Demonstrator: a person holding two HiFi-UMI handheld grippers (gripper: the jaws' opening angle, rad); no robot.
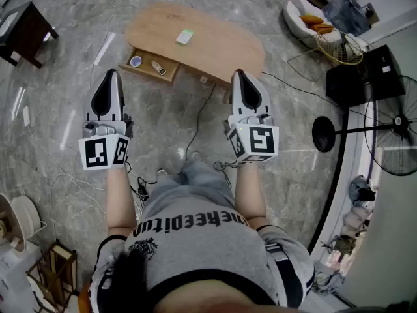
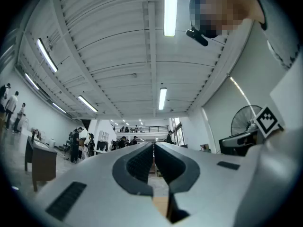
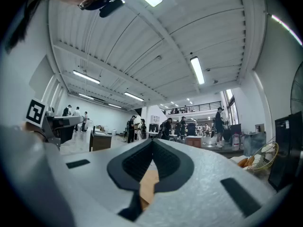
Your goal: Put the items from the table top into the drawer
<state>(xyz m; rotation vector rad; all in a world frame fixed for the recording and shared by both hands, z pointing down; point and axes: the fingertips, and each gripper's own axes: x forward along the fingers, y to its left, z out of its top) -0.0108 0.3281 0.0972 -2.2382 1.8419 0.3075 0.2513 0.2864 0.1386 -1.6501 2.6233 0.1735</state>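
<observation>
Approach is judged not begun in the head view, the small green-and-white box [image 1: 185, 36] lying on the oval pale wooden table [image 1: 221, 47] beside its open drawer [image 1: 147, 65]; the white left gripper [image 2: 153, 145] is seen clenched empty in the left gripper view, the white right gripper [image 3: 152, 142] likewise in the right gripper view, the box hidden from both.

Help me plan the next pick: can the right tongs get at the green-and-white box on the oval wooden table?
Probably not yet: the right tongs are shut, held clear of the oval wooden table; nothing covers the green-and-white box.
</observation>
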